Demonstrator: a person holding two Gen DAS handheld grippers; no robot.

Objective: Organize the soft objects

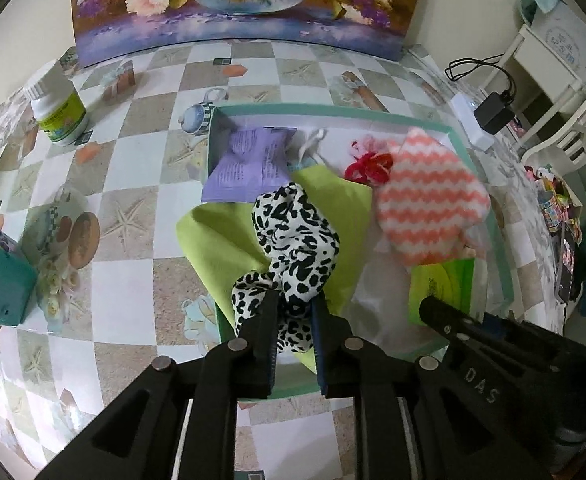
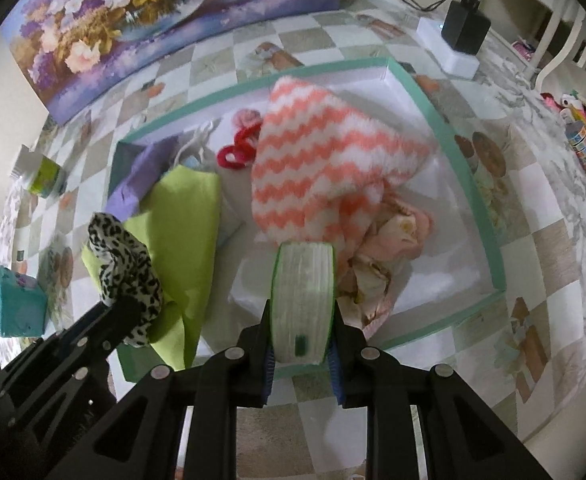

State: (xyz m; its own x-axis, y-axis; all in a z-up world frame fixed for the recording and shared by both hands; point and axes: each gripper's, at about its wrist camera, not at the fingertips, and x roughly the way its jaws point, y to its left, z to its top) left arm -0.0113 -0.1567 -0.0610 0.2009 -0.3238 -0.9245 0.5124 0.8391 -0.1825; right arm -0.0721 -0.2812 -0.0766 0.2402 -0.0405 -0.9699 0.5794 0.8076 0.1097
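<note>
Left wrist view: left claw [image 1: 293, 312] clamped on a soft black-and-white spotted cloth [image 1: 293, 248], with the cloth bunched between the two black fingers [image 1: 263, 320]. Cloth standing up and away from the claw, long way running near to far. Underneath, a flat lime-green cloth [image 1: 221, 236], half in and half out over the near left edge of a shallow white tray with a mint-green rim [image 1: 501, 240]. Farther off in the tray, a purple printed paper packet [image 1: 245, 164], a red curly hair tie [image 1: 373, 166] and a fluffy coral-and-white zigzag cloth [image 1: 429, 204] on the right. Right claw [image 1: 433, 304] poking in from the near right, tip against a small green-edged pack [image 1: 441, 284].

Right wrist view: right claw [image 2: 301, 344] clamped on the green-edged pack of white wipes [image 2: 301, 300], pack held upright between the fingers, long way pointing away. Straight ahead and touching the far end of the pack, the zigzag cloth [image 2: 325, 164], with a crumpled pink cloth [image 2: 393, 240] just to its right. Left claw [image 2: 129, 304] off to the near left with the spotted cloth [image 2: 125, 256] over the lime-green cloth [image 2: 185, 220].

Likely matters most for the next move: tray lying straight ahead and below both claws, spotted cloth over its left end, wipes pack over its near middle. Probably a short drop for each.
</note>
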